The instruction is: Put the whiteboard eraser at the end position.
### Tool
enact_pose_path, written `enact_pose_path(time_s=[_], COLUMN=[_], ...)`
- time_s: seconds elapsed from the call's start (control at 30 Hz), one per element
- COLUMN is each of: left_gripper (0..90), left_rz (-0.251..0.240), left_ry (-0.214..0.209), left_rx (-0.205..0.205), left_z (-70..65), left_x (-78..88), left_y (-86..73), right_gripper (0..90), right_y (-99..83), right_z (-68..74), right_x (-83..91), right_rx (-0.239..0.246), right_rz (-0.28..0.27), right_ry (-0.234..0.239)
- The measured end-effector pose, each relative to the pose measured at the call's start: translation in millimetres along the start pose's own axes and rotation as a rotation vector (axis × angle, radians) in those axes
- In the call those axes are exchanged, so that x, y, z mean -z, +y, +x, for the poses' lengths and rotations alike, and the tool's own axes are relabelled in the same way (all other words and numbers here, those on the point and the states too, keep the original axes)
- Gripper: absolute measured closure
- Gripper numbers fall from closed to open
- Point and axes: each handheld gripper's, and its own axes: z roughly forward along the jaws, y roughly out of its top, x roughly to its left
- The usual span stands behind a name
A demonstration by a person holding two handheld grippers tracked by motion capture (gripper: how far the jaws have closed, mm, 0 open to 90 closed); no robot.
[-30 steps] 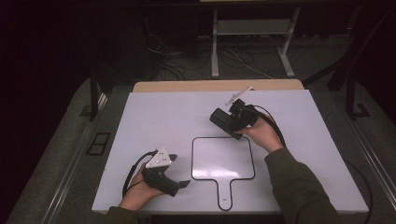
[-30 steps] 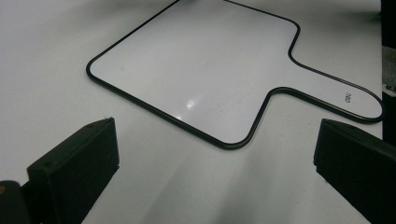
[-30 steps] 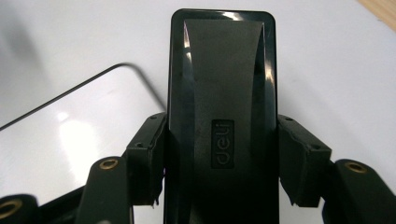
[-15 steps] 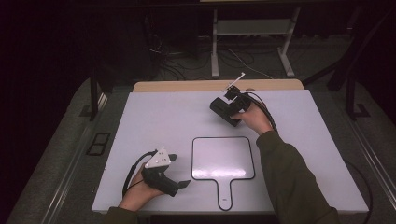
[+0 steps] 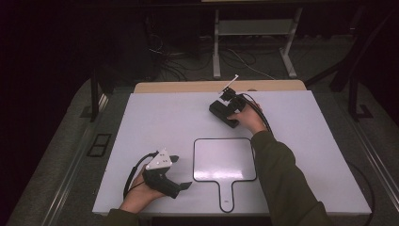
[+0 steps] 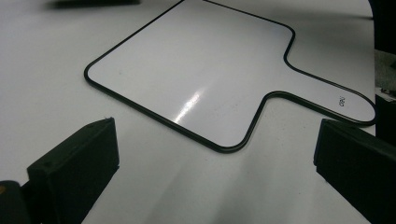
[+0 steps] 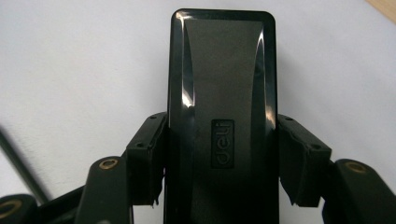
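Right gripper (image 7: 219, 186) is clamped on the black eraser (image 7: 222, 93), one jaw pressing each long side, and you have carried it away from the whiteboard (image 5: 225, 159) toward the upper middle of the high view, lower than it hung a second ago. In that view the eraser (image 5: 223, 113) now sits at or just above the white table (image 5: 155, 117), near the far edge; whether it touches, I cannot tell. To my eye that reads as putting the eraser aside after use, so letting go is probably your next step.

Your left gripper (image 5: 181, 172) has stayed at the lower left of the high view, its jaws spread wide and holding nothing, just beside the whiteboard's left edge.

Glossy black plastic makes up the eraser's top, a rounded rectangle with a raised brand label in the middle. A flat, shiny white panel with rounded corners, a thin black rim and a short handle, the whiteboard (image 6: 196, 74) looks clean. Matte white covers the table.
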Motion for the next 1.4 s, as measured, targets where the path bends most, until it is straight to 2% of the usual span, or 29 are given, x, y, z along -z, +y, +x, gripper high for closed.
enact_pose_path(time_s=[0.27,0.3,0.37,0.5,0.57,0.6,0.67,0.87,0.97,1.2,1.3,1.4], left_gripper=[0.0,0.0,0.0,0.0,0.0,0.0,0.0,0.0,0.0,0.0,0.0,0.0], left_rz=[0.0,-0.001,-0.003,-0.003,-0.003,-0.003,-0.004,-0.002,0.003,0.004,0.005,0.007], left_ry=[-0.001,-0.001,0.0,0.0,-0.001,-0.001,-0.001,0.002,0.003,0.012,0.018,0.016], left_rx=[-0.001,0.0,0.002,0.002,0.003,0.004,0.004,0.006,0.005,0.015,0.015,0.018], left_z=[0.3,0.3,0.2,-0.3,-0.7,-0.7,-0.6,-0.1,0.7,4.5,6.8,7.0], left_x=[0.0,-0.1,0.0,-0.1,-0.3,-0.5,-0.7,-0.8,-0.7,-1.3,-1.7,-2.6], left_y=[0.0,0.0,0.0,0.1,0.2,0.1,0.0,0.2,0.1,-0.2,0.2,0.0], right_gripper=[38.7,38.7,38.6,38.1,37.4,35.6,30.9,25.7,25.6,25.6,24.7,24.3], right_y=[-0.7,-1.0,-0.9,-1.6,-2.3,-2.3,-2.5,-4.3,-7.5,-19.2,-26.0,-35.0], right_z=[2.0,1.2,1.4,0.3,-1.1,0.0,-0.8,-0.4,1.0,4.0,4.0,3.9], right_x=[-9.1,-9.8,-10.5,-9.9,-8.7,-7.5,-4.5,9.4,16.6,28.8,34.1,41.2], right_rx=[0.006,0.03,0.036,0.025,0.027,0.005,0.009,0.0,0.005,0.014,0.025,0.015], right_rz=[0.017,0.028,0.029,0.023,0.02,0.009,-0.006,-0.078,-0.108,-0.16,-0.18,-0.228], right_ry=[0.01,0.003,0.003,0.026,0.02,0.027,0.021,0.007,-0.003,0.008,-0.01,-0.029])
